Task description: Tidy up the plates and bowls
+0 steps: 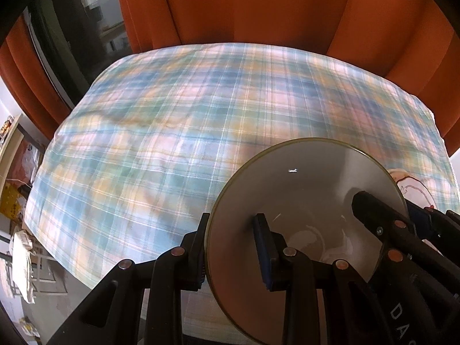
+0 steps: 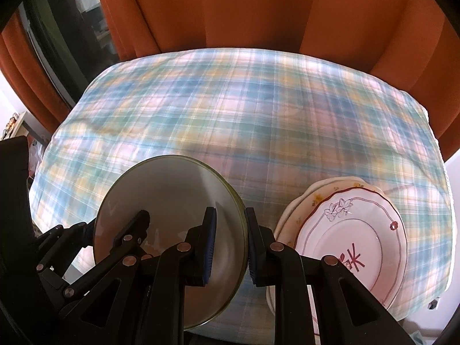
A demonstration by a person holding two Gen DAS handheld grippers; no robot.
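Observation:
A white bowl (image 1: 302, 189) with an olive-gold rim hangs tilted just above the plaid-covered table (image 1: 172, 132), held from both sides. My left gripper (image 1: 233, 247) is shut on its left rim, one pad inside the bowl and one outside. My right gripper (image 2: 231, 240) is shut on the opposite rim of the bowl (image 2: 172, 192). Each gripper also shows in the other's view: the right gripper (image 1: 386, 204) and the left gripper (image 2: 113, 221). A stack of plates (image 2: 345, 230) with floral and red-line patterns lies on the cloth just right of the bowl; only its edge (image 1: 414, 187) shows in the left wrist view.
The plaid cloth (image 2: 244, 115) stretches bare to the table's far edge. Orange curtains (image 2: 258, 14) hang close behind it, beside a dark window (image 2: 57, 43) at the left. Clutter and a shelf (image 1: 14, 201) sit on the floor past the left edge.

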